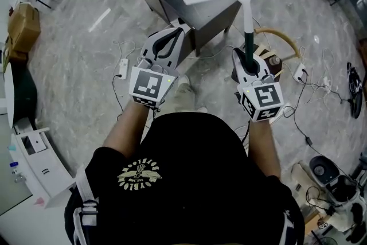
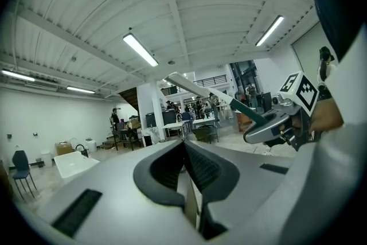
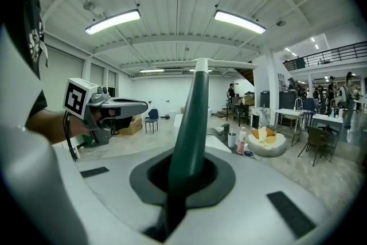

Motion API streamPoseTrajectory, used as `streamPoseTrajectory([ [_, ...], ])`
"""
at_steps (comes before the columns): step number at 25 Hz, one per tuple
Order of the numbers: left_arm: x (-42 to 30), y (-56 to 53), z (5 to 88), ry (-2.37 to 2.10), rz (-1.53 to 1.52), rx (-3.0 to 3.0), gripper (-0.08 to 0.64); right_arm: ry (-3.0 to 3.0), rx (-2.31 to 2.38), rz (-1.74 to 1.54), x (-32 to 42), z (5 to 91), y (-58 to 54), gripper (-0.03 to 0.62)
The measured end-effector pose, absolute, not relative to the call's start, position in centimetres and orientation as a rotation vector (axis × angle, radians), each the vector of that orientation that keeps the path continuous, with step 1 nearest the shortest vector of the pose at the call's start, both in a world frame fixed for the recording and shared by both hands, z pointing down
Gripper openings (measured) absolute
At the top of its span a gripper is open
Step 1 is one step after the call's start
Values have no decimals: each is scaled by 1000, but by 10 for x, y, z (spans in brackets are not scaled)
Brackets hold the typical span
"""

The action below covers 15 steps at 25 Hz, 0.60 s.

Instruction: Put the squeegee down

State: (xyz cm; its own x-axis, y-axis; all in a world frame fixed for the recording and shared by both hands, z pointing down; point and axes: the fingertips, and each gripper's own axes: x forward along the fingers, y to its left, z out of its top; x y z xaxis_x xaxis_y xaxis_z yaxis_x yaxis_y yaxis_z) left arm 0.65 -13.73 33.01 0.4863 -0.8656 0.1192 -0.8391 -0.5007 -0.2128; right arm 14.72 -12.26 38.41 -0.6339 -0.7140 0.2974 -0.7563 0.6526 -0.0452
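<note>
Green squeegee (image 1: 248,43) handle sits pinched between the right gripper's (image 1: 250,63) jaws, its white blade far out past the tips. The left gripper's (image 1: 179,30) jaws are pressed together, holding nothing.

The left gripper (image 1: 179,28) and right gripper (image 1: 248,59) are seen steeply from above by the head camera, while the hall (image 3: 166,92) is viewed level along each gripper's jaws, the squeegee (image 3: 192,112) being shared by all.
</note>
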Motion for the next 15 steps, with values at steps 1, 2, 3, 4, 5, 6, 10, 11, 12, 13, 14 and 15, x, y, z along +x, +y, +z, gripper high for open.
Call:
streamPoseTrajectory([
  [1,6,-143,330,1495,-311,-2598,23,-2616,1193,244,147,385,-128,28],
  [2,5,-148,331,1494,-313,-2599,23,-2613,1197,247,146,385,-133,28],
  [3,3,-153,332,1493,-318,-2600,23,-2609,1200,250,145,385,-138,28],
  [4,2,-158,333,1489,-319,-2601,23,-2605,1202,250,144,386,-143,28],
  [5,2,-164,333,1482,-315,-2601,23,-2600,1205,249,143,386,-149,28],
  [6,1,-170,332,1474,-309,-2603,23,-2596,1208,248,142,386,-155,28],
  [10,-4,-196,333,1456,-305,-2620,23,-2587,1221,256,135,385,-178,28],
  [11,-5,-203,334,1451,-304,-2623,23,-2584,1222,258,133,386,-183,28],
  [12,-5,-210,334,1444,-303,-2626,23,-2581,1222,259,132,387,-189,28],
  [13,-6,-217,335,1438,-306,-2630,23,-2578,1224,260,130,387,-194,28],
  [14,-6,-224,335,1432,-310,-2635,23,-2575,1228,260,129,387,-201,28],
  [15,-7,-231,335,1423,-308,-2638,23,-2572,1234,260,128,387,-207,28],
])
